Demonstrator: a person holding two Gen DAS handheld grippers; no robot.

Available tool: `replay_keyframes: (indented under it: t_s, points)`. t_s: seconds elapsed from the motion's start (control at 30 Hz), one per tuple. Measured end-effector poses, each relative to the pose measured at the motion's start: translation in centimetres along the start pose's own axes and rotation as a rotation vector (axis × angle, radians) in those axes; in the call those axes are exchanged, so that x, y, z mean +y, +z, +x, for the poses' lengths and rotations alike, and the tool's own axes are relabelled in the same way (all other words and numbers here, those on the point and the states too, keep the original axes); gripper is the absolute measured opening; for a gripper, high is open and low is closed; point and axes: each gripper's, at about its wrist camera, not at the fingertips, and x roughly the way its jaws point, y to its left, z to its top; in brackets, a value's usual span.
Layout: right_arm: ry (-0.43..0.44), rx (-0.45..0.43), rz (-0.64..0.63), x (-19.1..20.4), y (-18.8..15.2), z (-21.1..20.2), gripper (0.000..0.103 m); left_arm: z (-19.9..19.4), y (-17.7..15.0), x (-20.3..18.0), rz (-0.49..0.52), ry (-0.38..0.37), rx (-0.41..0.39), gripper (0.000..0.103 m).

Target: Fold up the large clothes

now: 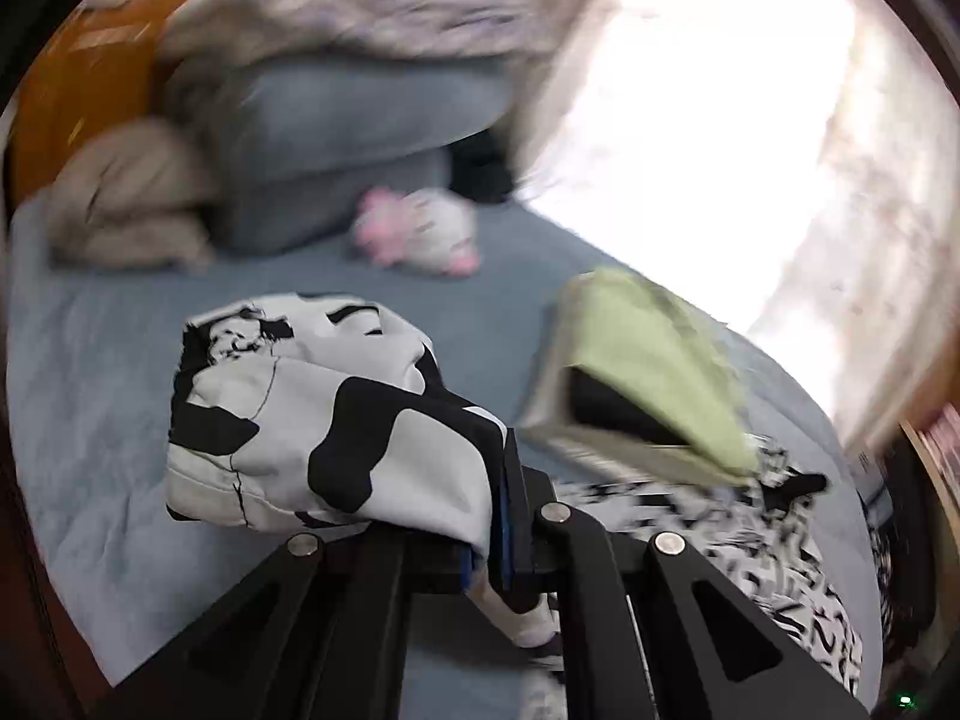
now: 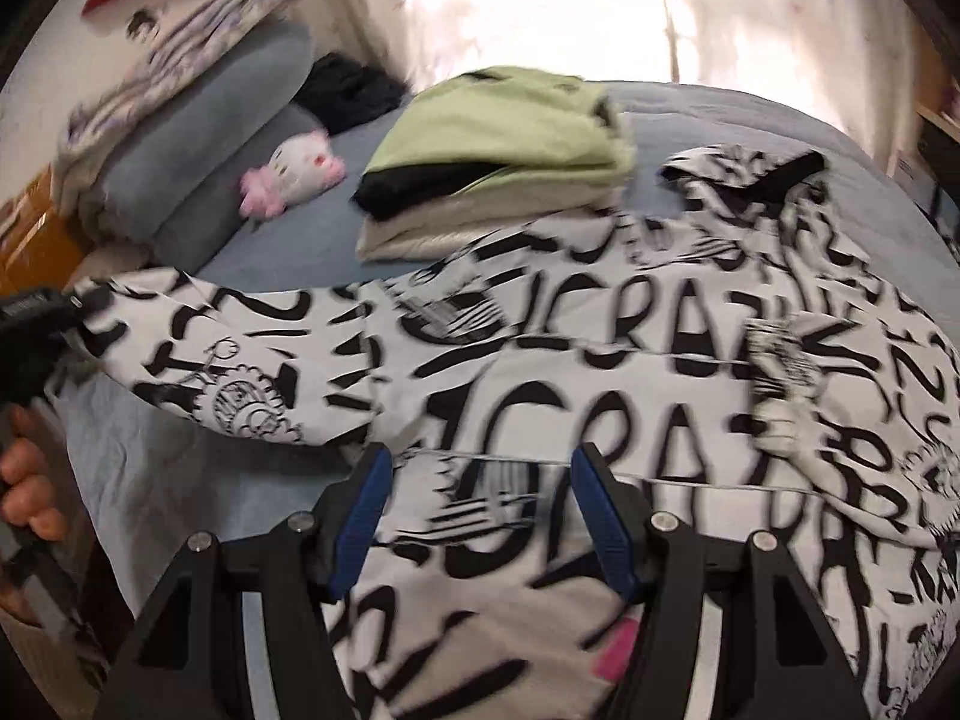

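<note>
A large white garment with black lettering [image 2: 630,360] lies spread on the blue bed. My left gripper [image 1: 495,510] is shut on its sleeve [image 1: 312,420] and holds the sleeve end lifted above the bed; in the right wrist view it shows at the far left [image 2: 36,324], pulling the sleeve [image 2: 198,354] out to the left. My right gripper [image 2: 480,474] is open, its blue-padded fingers [image 2: 360,516] standing apart over the garment's body near its lower part, holding nothing.
A stack of folded clothes, green on top [image 2: 498,138], sits on the bed behind the garment; it also shows in the left wrist view [image 1: 648,360]. A pink-and-white plush toy [image 2: 294,174], grey pillows [image 2: 204,138] and bedding lie at the head. A bright window is beyond.
</note>
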Motion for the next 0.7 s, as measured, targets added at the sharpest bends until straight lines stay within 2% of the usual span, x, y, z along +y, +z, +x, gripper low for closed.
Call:
replay_keyframes:
  t_s: [0.17,0.3,0.4,0.53,0.6,0.7]
  points:
    - [-0.032,-0.072,0.107,-6.2,-0.8,-4.2,0.062,-2.5,-0.9,-9.6,0.141,-0.138,-0.003,0.004]
    - [-0.078,-0.121,0.199,-11.8,-2.2,-7.3,0.062,-2.1,-4.6,-18.2,0.266,-0.222,0.041,0.004]
    - [-0.123,-0.14,0.282,-16.7,-3.6,-9.4,0.062,-0.4,-8.9,-24.0,0.363,-0.258,0.108,0.004]
    - [-0.169,-0.147,0.373,-21.8,-5.5,-11.0,0.062,2.5,-15.1,-29.0,0.489,-0.262,0.222,0.005]
    - [-0.192,-0.143,0.422,-24.2,-6.6,-11.5,0.062,4.4,-18.6,-30.8,0.551,-0.26,0.32,0.01]
    - [-0.204,-0.14,0.462,-26.3,-7.7,-12.0,0.062,6.0,-22.6,-31.2,0.592,-0.266,0.456,0.019]
